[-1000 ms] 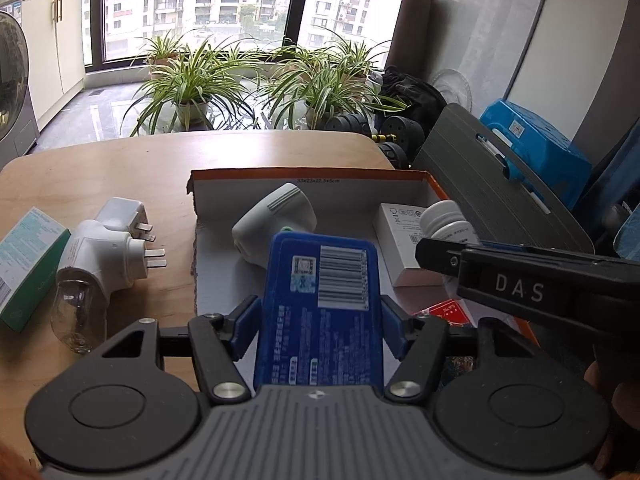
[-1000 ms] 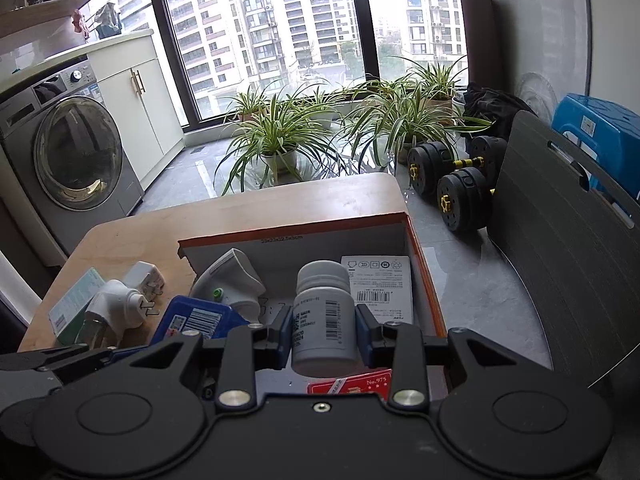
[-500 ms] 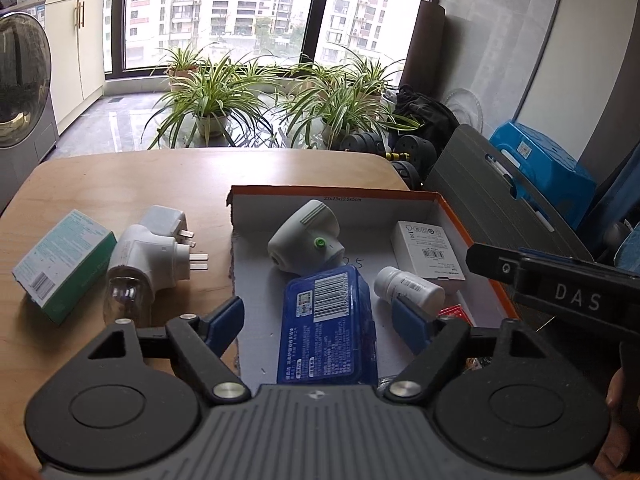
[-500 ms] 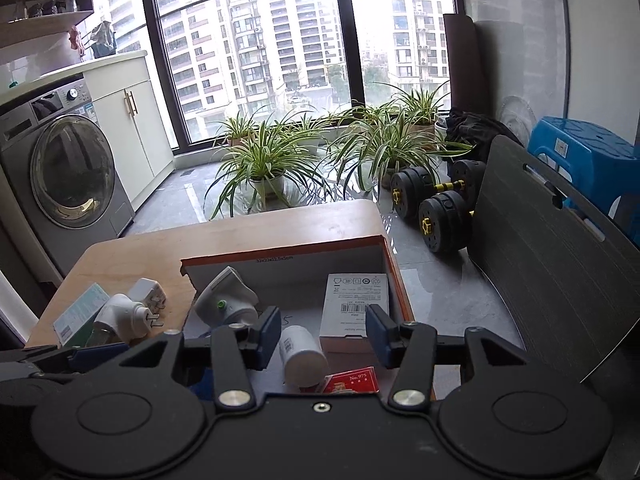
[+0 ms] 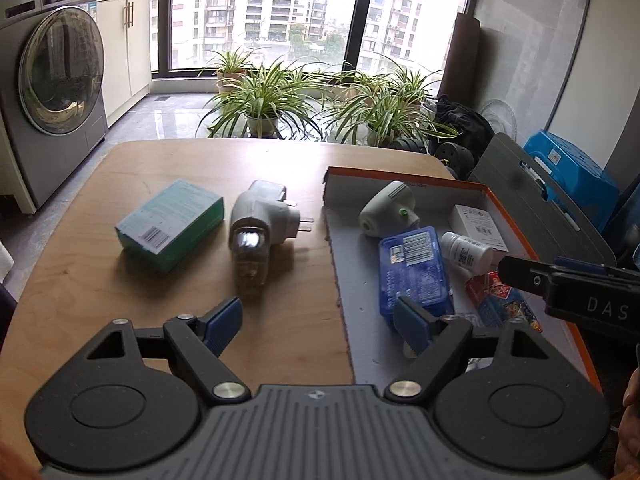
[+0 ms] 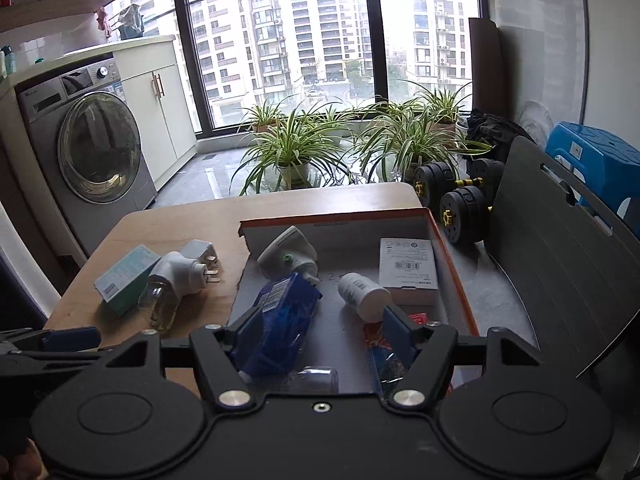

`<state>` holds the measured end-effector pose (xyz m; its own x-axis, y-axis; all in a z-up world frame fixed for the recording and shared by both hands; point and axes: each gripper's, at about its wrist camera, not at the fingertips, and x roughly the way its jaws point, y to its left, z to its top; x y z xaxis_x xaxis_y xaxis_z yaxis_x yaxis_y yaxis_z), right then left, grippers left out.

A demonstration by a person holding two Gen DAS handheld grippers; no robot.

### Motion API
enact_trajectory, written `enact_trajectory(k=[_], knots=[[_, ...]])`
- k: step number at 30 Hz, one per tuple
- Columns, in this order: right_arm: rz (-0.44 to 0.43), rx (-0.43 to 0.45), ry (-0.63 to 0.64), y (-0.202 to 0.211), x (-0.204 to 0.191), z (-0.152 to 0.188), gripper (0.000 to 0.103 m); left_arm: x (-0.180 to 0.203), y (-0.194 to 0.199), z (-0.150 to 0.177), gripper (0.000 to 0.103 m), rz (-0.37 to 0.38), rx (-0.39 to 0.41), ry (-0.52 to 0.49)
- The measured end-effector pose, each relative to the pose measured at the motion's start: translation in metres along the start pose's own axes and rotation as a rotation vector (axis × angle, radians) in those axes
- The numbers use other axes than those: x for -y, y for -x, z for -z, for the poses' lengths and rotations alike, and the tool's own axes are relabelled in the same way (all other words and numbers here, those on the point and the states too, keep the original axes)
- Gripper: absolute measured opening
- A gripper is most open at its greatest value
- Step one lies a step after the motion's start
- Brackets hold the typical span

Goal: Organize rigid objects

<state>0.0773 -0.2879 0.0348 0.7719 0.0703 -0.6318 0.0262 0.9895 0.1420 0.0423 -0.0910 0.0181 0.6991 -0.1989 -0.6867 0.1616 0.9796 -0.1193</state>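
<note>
An orange-rimmed cardboard box [image 5: 404,181] [image 6: 456,264] lies on the wooden table. In it are a blue flat case [image 5: 414,268] [image 6: 280,312], a white pill bottle on its side [image 5: 466,249] [image 6: 364,290], a white plug device [image 5: 388,210] [image 6: 286,254], a white carton [image 5: 478,227] [image 6: 408,270] and a red packet [image 5: 498,294]. On the table to the left lie a teal box [image 5: 170,226] [image 6: 124,276] and a white plug adapter with a clear bottle [image 5: 256,228] [image 6: 176,280]. My left gripper [image 5: 318,322] is open and empty, over the box's left edge. My right gripper [image 6: 320,332] is open and empty above the box.
Potted plants [image 5: 260,96], a washing machine [image 5: 52,80], dumbbells [image 6: 460,200], a grey chair back [image 6: 560,264] and a blue stool [image 6: 592,152] stand around the table. The right gripper's body [image 5: 576,292] juts in at the right of the left wrist view.
Both grippers opened and drew back. The left let go of the blue case and the right let go of the pill bottle; both now lie in the box. The left gripper swung left.
</note>
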Motion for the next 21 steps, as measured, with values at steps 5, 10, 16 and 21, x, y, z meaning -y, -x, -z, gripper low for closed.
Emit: enact_trajectory(k=[5, 10, 16, 21], knots=[[-0.039, -0.006, 0.025, 0.003, -0.024, 0.009, 0.08, -0.029, 0.015, 0.021, 0.085, -0.069, 0.008, -0.002], [-0.073, -0.021, 0.052, 0.003, -0.043, 0.018, 0.08, -0.061, 0.015, 0.048, 0.085, -0.125, -0.029, 0.011], [-0.09, -0.035, 0.063, 0.001, -0.052, 0.023, 0.08, -0.08, 0.002, 0.062, 0.083, -0.152, -0.071, 0.036], [-0.094, -0.042, 0.07, -0.003, -0.056, 0.023, 0.08, -0.08, -0.003, 0.065, 0.067, -0.157, -0.066, 0.015]])
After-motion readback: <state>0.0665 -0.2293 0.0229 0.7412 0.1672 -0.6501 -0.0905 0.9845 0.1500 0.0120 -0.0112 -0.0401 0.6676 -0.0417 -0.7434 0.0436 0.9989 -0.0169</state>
